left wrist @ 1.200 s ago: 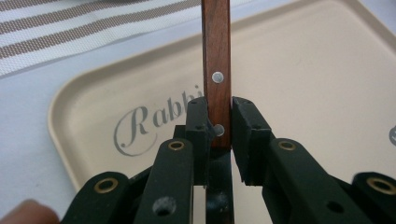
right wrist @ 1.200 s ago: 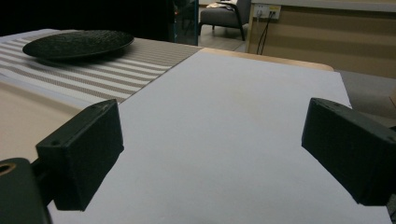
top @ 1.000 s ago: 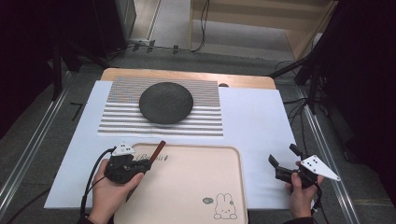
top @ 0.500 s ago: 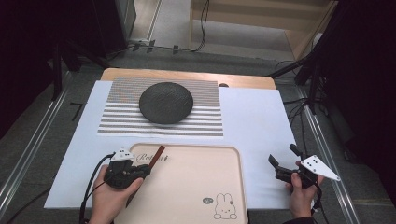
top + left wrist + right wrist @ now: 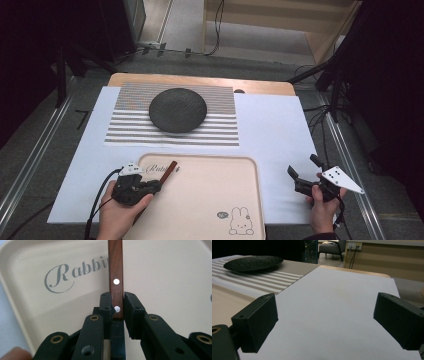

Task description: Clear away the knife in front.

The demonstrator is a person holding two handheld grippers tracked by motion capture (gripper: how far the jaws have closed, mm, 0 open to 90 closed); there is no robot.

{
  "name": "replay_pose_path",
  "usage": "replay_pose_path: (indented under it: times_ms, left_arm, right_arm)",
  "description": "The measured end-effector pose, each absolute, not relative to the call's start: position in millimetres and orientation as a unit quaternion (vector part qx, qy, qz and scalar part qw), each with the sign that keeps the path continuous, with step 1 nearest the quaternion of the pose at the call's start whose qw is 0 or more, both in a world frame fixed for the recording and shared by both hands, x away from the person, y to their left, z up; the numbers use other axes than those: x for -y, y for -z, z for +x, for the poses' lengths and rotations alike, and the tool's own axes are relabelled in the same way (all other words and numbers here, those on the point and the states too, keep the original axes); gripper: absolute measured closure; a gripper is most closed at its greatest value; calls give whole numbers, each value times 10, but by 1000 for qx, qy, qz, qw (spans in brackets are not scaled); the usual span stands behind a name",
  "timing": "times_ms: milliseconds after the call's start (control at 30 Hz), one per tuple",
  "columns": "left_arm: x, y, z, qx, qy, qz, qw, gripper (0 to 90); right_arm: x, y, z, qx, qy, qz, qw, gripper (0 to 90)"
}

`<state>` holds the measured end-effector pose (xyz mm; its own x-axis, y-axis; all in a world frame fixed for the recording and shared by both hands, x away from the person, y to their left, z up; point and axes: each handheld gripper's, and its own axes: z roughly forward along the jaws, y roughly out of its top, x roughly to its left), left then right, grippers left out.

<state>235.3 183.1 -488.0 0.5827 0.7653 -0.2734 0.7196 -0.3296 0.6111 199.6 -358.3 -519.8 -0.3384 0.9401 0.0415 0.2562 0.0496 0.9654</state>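
— Over the tray's (image 5: 210, 200) near left corner, what does the left hand-held gripper (image 5: 156, 183) carry?

— A wooden handle (image 5: 115, 277), pinched between its two black jaws. The left gripper view shows it as a flat, reddish-brown strip with straight edges and a fine grain, set with two round silver rivets. One rivet sits just above the jaws, the other right between the pads.

— How does it lie?

— It points away from the gripper, out over the beige tray and across the end of the grey word "Rabbit" (image 5: 75, 273) printed there. Whether it touches the tray cannot be told. What the handle belongs to is hidden behind the jaws.

— And the right hand-held gripper (image 5: 306, 173)?

— Its jaws are spread wide with nothing between them. It sits low over the white sheet (image 5: 270, 130) on the worktop, right of the tray and well apart from the handle.

— Anything farther back?

— A dark round plate (image 5: 178, 110) rests on a striped mat (image 5: 130, 131) beyond the tray.
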Motion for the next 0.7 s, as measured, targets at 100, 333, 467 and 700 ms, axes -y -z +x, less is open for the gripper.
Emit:
replay_pose_path:
  times_ms: [100, 333, 467, 700]
  left_arm:
    - [-1823, 4887, 2355, -455, -30, 817, 352, 768]
    - [-1782, 4897, 2348, -455, -43, 824, 334, 766]
    - [-1789, 4901, 2357, -457, -41, 824, 334, 765]
    - [-1816, 4826, 2385, -449, -39, 818, 359, 632]
  right_arm:
    - [3581, 5198, 1997, -642, -507, 466, 337, 41]
    - [3582, 5198, 1996, -642, -507, 467, 337, 41]
    - [3581, 5198, 1997, -642, -507, 467, 337, 41]
    - [3592, 5199, 1994, -640, -508, 467, 338, 41]
